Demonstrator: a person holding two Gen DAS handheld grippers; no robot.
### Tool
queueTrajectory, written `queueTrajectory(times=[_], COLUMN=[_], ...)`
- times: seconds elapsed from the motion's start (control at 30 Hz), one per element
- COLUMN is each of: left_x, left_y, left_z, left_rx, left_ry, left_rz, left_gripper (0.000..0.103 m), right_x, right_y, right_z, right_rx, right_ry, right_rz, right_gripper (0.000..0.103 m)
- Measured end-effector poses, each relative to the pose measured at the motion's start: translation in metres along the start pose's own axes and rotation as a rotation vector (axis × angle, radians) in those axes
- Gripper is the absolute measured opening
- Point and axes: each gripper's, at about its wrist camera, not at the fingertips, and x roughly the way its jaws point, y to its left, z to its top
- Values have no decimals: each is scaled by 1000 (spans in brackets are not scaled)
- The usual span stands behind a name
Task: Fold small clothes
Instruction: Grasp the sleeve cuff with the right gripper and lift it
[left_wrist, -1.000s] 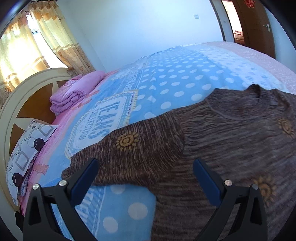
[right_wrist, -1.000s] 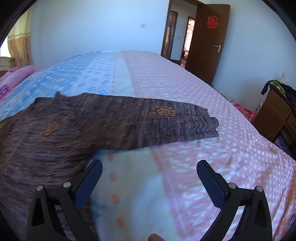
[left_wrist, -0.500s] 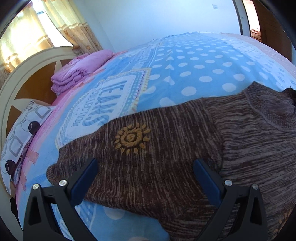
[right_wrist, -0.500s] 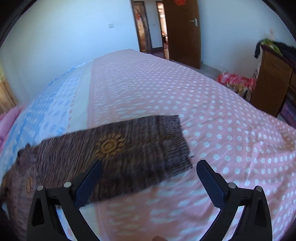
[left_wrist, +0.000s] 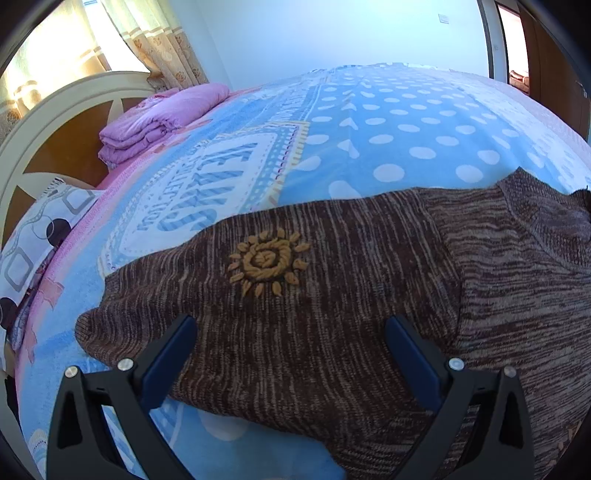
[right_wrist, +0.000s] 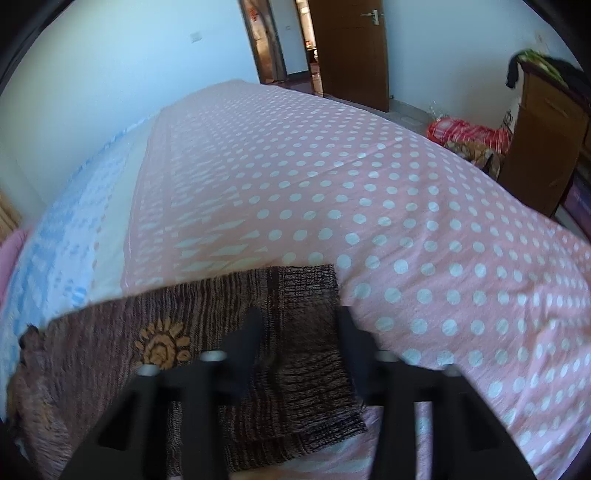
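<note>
1. While your left gripper (left_wrist: 288, 341) hung over the bed, its jaws stood wide apart and released, with nothing pinched between them.
2. You had one sleeve (left_wrist: 280, 295) of the brown sweater (left_wrist: 517, 295) spread flat across the gap between those jaws; whether the fingers touched the knit I could not tell.
3. Just ahead of the left jaws, on that sleeve, sat a yellow sun motif (left_wrist: 267, 262), and the cuff end lay out past the left-hand finger.
4. Beyond the sleeve you faced the blue dotted blanket (left_wrist: 388, 140); a folded purple quilt (left_wrist: 159, 118) lay far ahead and to the left, by the headboard (left_wrist: 55, 122), and a patterned pillow (left_wrist: 33, 240) sat at the far left.
5. Your right gripper (right_wrist: 295, 332) had just been closing its jaws, and they stood narrow, set on either side of the other sleeve's cuff (right_wrist: 306, 332).
6. That ribbed cuff lay between the right fingers on the pink dotted blanket (right_wrist: 406, 221), yet the blur kept me from telling whether the pads actually pressed it.
7. To the left of the right jaws you could see a second sun motif (right_wrist: 162, 345) on that sleeve, which ran off towards the sweater's body.
8. Far ahead of the right jaws stood a brown door (right_wrist: 351, 48), and off to the right a wooden cabinet (right_wrist: 543, 133).
</note>
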Motion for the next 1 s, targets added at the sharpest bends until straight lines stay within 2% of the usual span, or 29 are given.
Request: queueTrajectory(times=[0.03, 0.1, 0.37, 0.5, 0.63, 0.77, 1.0], left_x=[1, 3, 11, 10, 11, 12, 11], left_y=[-1, -1, 12, 11, 14, 17, 20], left_z=[0, 0, 0, -2, -3, -3, -5], left_rx=[4, 3, -59, -60, -76, -91, -101], left_ry=[3, 11, 46, 41, 43, 44, 39], left_rz=[1, -6, -90, -93, -113, -131, -145], left_gripper=[103, 103, 103, 103, 103, 103, 103], right_x=[-3, -11, -71, -110, -151, -182, -206], right_y=[2, 9, 44, 70, 108, 149, 233], right_z=[-1, -3, 8, 17, 23, 23, 10], right_rx=[-9, -16, -30, -34, -86, -146, -234], right_ry=[1, -10, -79, -107, -154, -164, -152], right_rz=[11, 16, 128, 209, 278, 338, 434], right_gripper=[8, 8, 7, 7, 7, 7, 7])
